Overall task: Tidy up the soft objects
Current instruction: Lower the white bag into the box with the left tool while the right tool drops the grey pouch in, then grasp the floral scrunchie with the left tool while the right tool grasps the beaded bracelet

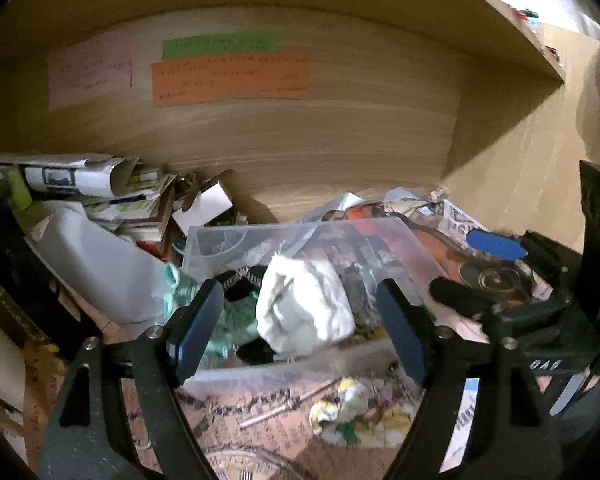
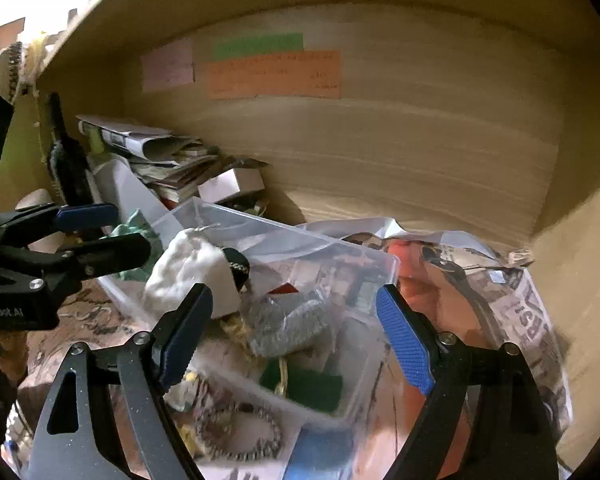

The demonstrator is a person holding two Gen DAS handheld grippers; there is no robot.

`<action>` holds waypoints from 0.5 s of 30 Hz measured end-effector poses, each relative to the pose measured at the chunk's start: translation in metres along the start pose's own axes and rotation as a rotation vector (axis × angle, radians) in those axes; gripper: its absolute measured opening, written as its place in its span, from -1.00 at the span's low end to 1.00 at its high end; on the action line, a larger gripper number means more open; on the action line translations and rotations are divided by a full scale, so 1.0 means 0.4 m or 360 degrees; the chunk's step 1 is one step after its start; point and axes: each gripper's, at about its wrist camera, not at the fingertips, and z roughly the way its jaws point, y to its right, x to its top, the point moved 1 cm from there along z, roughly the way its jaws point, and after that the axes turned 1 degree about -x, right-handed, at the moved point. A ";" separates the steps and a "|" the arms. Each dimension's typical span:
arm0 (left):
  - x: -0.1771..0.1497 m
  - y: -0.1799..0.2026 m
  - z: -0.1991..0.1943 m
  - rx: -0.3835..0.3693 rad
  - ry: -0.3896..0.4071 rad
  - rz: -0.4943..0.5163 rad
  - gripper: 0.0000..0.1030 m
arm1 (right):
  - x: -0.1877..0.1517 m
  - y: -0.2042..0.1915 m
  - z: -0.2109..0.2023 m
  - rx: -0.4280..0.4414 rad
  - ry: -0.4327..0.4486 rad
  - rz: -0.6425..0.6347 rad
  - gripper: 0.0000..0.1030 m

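Jaws spread wide on both our grippers, neither holding anything. White cloth bundle (image 1: 305, 304) sits in the clear plastic bin (image 2: 364, 254), straight ahead between the left gripper (image 1: 300, 324) fingers, so the left is nearer; the right gripper (image 2: 296, 332) has it off to its left. Bundle is lumpy, no clear long axis. Bin rests on newspaper (image 2: 536, 312) inside a cluttered wooden cabinet (image 1: 300, 140); paper stack (image 1: 112, 192) crowds the left.

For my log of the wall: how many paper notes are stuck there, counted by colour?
Pink note: 1
Green note: 1
Orange note: 1
Total: 3
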 end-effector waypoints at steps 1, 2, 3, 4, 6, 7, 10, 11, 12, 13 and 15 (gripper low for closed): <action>-0.011 0.002 -0.005 0.0000 -0.0006 0.0008 0.57 | -0.007 -0.001 -0.014 0.0000 0.0007 -0.0003 0.60; -0.021 0.005 -0.008 0.0003 -0.0006 0.0011 0.58 | -0.015 -0.002 -0.026 0.0001 0.0012 -0.0005 0.60; -0.036 0.007 -0.010 0.0005 -0.0024 0.0020 0.58 | -0.024 -0.005 -0.036 0.0001 0.0012 -0.0009 0.60; -0.049 0.009 -0.011 0.0000 -0.0030 0.0024 0.58 | -0.031 -0.006 -0.044 0.0000 0.0009 -0.0012 0.61; -0.077 0.012 -0.010 -0.0013 -0.0071 0.0033 0.58 | -0.050 -0.010 -0.058 0.0003 0.0000 -0.0015 0.61; -0.091 0.014 -0.007 -0.0021 -0.0092 0.0035 0.59 | -0.063 -0.013 -0.063 0.0007 -0.0013 -0.0019 0.62; -0.137 0.025 0.012 -0.0054 -0.0176 0.0035 0.61 | -0.095 -0.019 -0.068 0.0013 -0.0055 -0.0022 0.62; -0.153 0.029 0.021 -0.0067 -0.0207 0.0037 0.62 | -0.106 -0.020 -0.067 0.0020 -0.0075 -0.0020 0.62; -0.167 0.034 0.031 -0.0079 -0.0242 0.0038 0.62 | -0.118 -0.019 -0.065 0.0028 -0.0098 -0.0018 0.62; -0.181 0.040 0.041 -0.0089 -0.0278 0.0038 0.62 | -0.132 -0.021 -0.061 0.0033 -0.0126 -0.0017 0.62; -0.206 0.052 0.058 -0.0101 -0.0333 0.0020 0.62 | -0.157 -0.021 -0.052 0.0033 -0.0182 -0.0022 0.62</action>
